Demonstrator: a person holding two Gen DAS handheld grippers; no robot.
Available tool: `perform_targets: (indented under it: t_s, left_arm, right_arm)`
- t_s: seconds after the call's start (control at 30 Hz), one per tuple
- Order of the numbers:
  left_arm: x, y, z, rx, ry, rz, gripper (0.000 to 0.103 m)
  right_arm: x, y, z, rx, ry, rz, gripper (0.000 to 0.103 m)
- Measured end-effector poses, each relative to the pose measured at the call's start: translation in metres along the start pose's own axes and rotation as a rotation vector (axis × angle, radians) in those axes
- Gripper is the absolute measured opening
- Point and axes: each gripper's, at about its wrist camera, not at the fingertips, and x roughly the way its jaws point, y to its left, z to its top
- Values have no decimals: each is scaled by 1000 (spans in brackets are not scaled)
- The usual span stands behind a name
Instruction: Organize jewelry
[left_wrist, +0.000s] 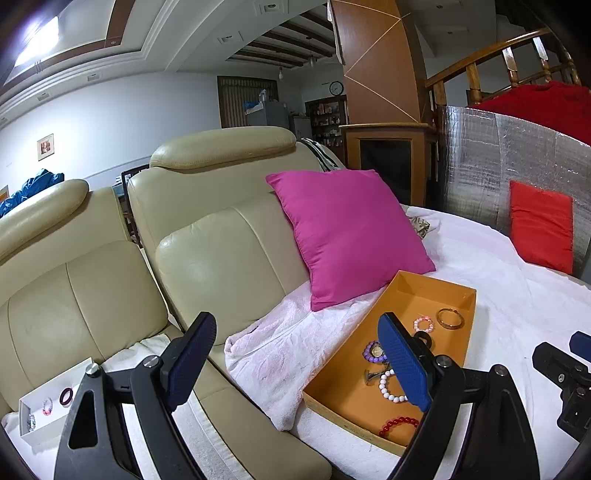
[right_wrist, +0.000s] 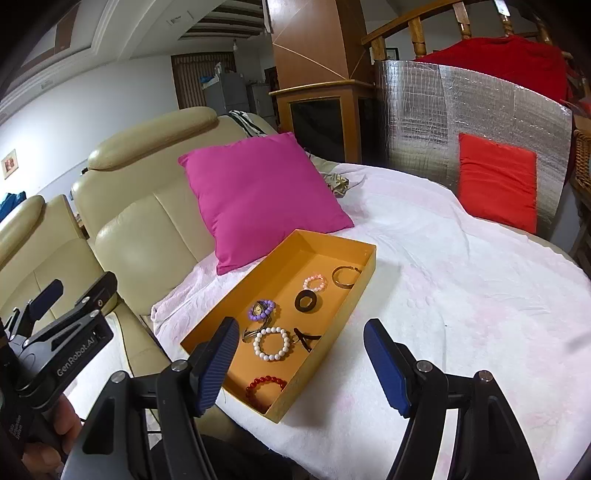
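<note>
Nearest in the right wrist view, the right gripper (right_wrist: 301, 363) hangs with jaws wide and empty, low centre of frame, just short of the orange tray (right_wrist: 334, 317), likely poised to pick from it. The left gripper (left_wrist: 295, 363) also stands wide with nothing between its jaws. At the lower left of the left wrist view, a white box (left_wrist: 27, 435) on the sofa seat already holds a few rings, seemingly the sorting destination. The tray rests on the white blanket (right_wrist: 461, 295) with the red bead bracelet (right_wrist: 265, 386) nearest, then the white bead bracelet (right_wrist: 272, 344), and the gold bangle (right_wrist: 345, 277) farthest.
</note>
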Motion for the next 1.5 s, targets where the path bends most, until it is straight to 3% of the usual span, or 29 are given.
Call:
perform_targets:
  t_s: [1.5]
  left_arm:
    - [27, -3, -7, 5, 31, -26, 90]
  right_arm:
    - [29, -4, -3, 24, 50, -44, 74]
